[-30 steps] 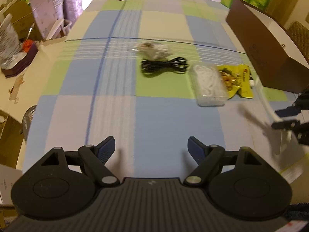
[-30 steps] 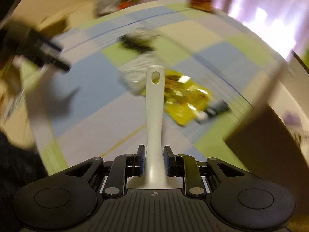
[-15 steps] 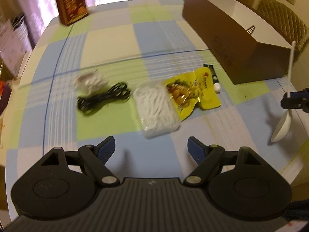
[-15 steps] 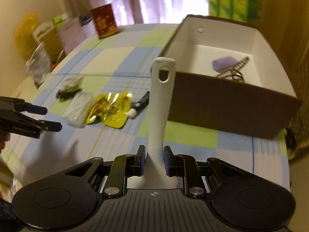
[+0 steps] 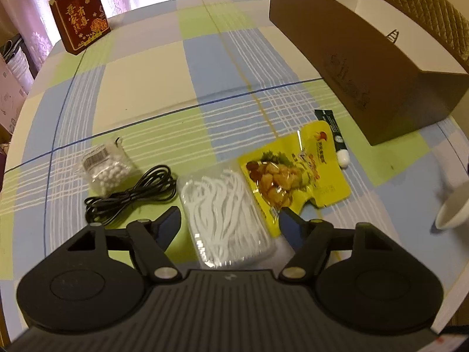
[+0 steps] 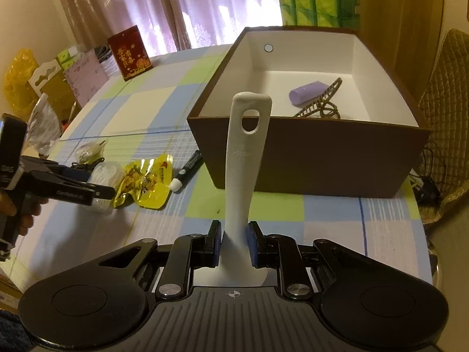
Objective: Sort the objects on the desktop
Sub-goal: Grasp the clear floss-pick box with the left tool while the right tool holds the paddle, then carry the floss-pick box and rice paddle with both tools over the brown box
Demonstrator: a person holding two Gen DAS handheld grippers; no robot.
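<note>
My left gripper [image 5: 229,223] hangs low over a clear packet of white strings [image 5: 225,214]. Its jaws are closing with the packet between them, and the pads are not visibly pressing on it. A yellow snack pouch [image 5: 296,173], a black pen with a white cap [image 5: 334,135], a coiled black cable [image 5: 132,196] and a small bag of white beads [image 5: 105,167] lie around it. My right gripper [image 6: 233,240] is shut on the handle of a white spoon [image 6: 249,146], just in front of the brown box [image 6: 307,158]. The spoon's bowl [image 5: 454,208] shows at the right edge.
Inside the white-lined box lie a purple roll [image 6: 307,92] and a wire hair clip [image 6: 322,105]. A red gift box [image 5: 79,26] stands at the table's far left. A quilted chair [image 5: 433,14] is behind the brown box, and clutter lines the left table edge [image 6: 44,94].
My left gripper has moved in over the string packet, which now lies between narrower jaws. My right gripper swung round to face the brown box, still holding the spoon.
</note>
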